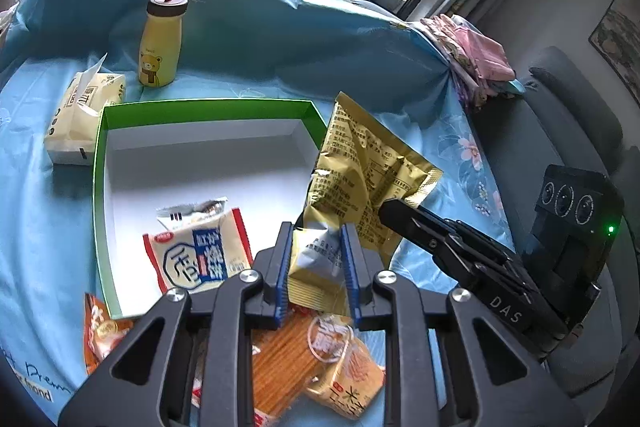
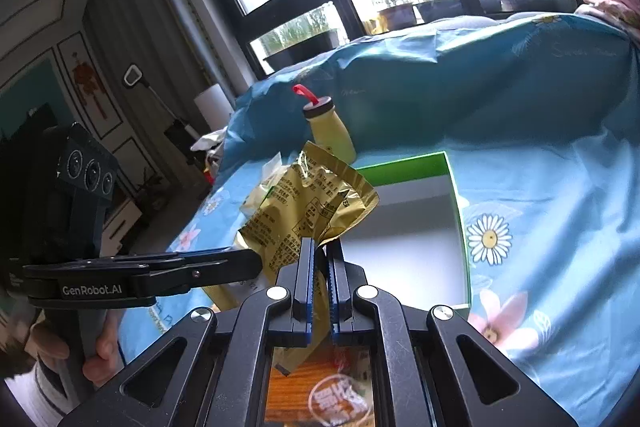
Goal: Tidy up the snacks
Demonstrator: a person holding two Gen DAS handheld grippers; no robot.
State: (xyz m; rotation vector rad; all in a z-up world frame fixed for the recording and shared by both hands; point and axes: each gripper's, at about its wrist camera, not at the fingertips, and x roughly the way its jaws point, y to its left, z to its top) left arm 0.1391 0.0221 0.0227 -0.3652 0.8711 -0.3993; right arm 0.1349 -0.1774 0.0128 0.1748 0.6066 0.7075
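A gold snack bag hangs in the air at the right edge of a green-rimmed white box. My left gripper is shut on the bag's lower end. My right gripper is shut on the bag's other corner, and its fingers show at the right in the left wrist view. A blue-and-white cracker packet lies inside the box. Orange snack packs lie on the cloth below my left gripper. The box also shows in the right wrist view.
A yellow bear bottle with a red loop stands behind the box; it also shows in the right wrist view. A tissue pack lies left of the box. Blue floral cloth covers the surface. Folded pink cloth sits at the far right.
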